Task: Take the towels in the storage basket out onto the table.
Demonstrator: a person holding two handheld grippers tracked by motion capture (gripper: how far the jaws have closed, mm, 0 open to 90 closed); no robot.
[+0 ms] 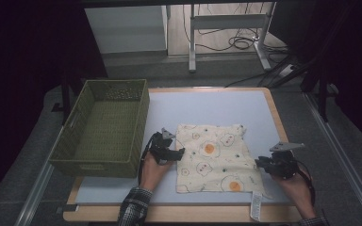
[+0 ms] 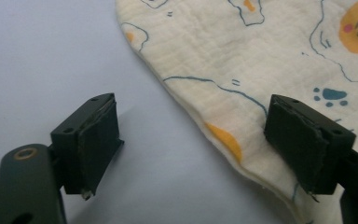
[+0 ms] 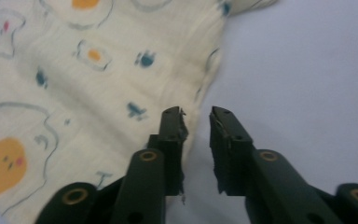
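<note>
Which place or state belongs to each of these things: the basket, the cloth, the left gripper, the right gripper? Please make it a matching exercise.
Things:
1. basket
2. cloth
3. left gripper
4. right gripper

Descriptions:
A. jaws wide apart, straddling the cloth's edge
B. lies flat in the middle of the table
C. jaws with a narrow gap, at the cloth's edge
D. green, stands empty at the table's left

Pairs: 1-D, 2-B, 3-A, 4-C

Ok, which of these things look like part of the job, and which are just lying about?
Likely in the job:
cloth, flat on the table
left hand-held gripper, open at its left edge
right hand-held gripper, part open at its right edge
basket, perhaps

Lying about:
cables on the floor
desk frame behind
</note>
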